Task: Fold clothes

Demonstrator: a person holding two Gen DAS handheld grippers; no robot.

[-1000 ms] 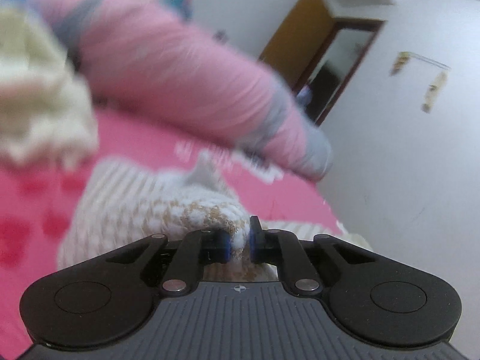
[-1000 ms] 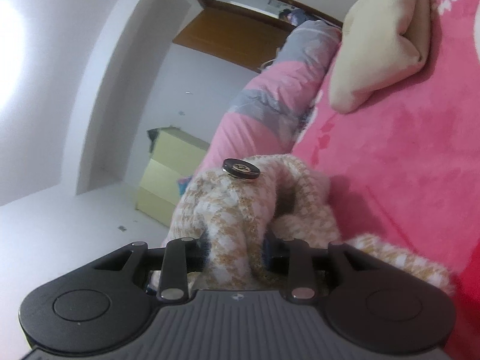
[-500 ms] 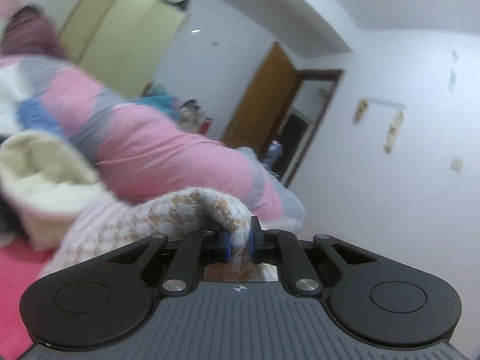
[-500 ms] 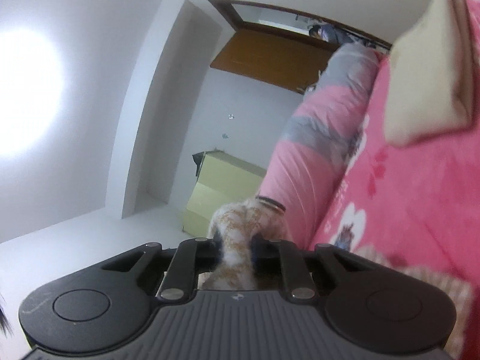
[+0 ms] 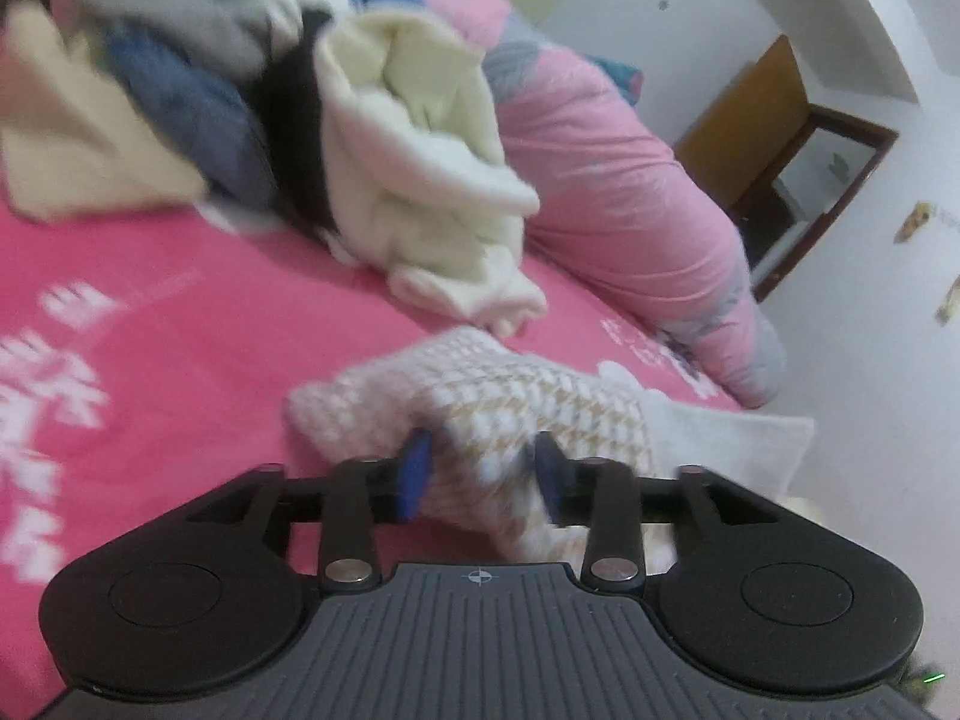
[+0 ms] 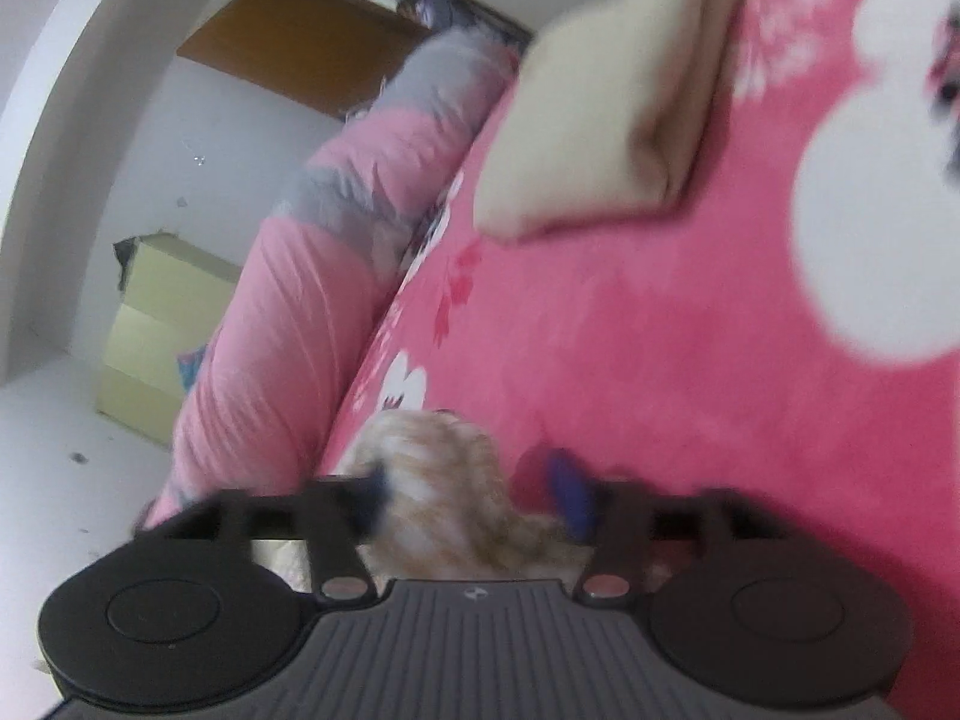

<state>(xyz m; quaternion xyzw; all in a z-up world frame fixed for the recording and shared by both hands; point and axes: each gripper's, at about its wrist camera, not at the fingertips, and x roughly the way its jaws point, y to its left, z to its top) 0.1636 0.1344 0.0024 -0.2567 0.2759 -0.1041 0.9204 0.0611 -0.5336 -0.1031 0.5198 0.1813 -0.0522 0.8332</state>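
A beige-and-white houndstooth knit garment [image 5: 516, 396] lies bunched on the pink bed sheet [image 5: 180, 330]. My left gripper [image 5: 480, 471] sits low over it. Its jaws are opening, a fold of the knit lies loose between the blue pads [image 5: 414, 474], and they no longer pinch it. In the right wrist view another part of the same garment [image 6: 444, 480] rises between the spread fingers of my right gripper [image 6: 471, 495]. Those jaws are opening wide too, with a gap at the right pad [image 6: 570, 492]. Both views are motion-blurred.
A heap of cream, blue, black and grey clothes [image 5: 390, 138] lies at the back of the bed. Along the far edge runs a rolled pink-and-grey quilt [image 5: 612, 180]. A folded cream piece [image 6: 618, 102] rests on the sheet [image 6: 660, 330]. Beyond are a yellow cabinet [image 6: 162, 330] and a wooden door [image 5: 744, 114].
Both grippers were shut on the houndstooth garment; now both stand spread and it has dropped onto the sheet. The left gripper swung across and down toward the bed.
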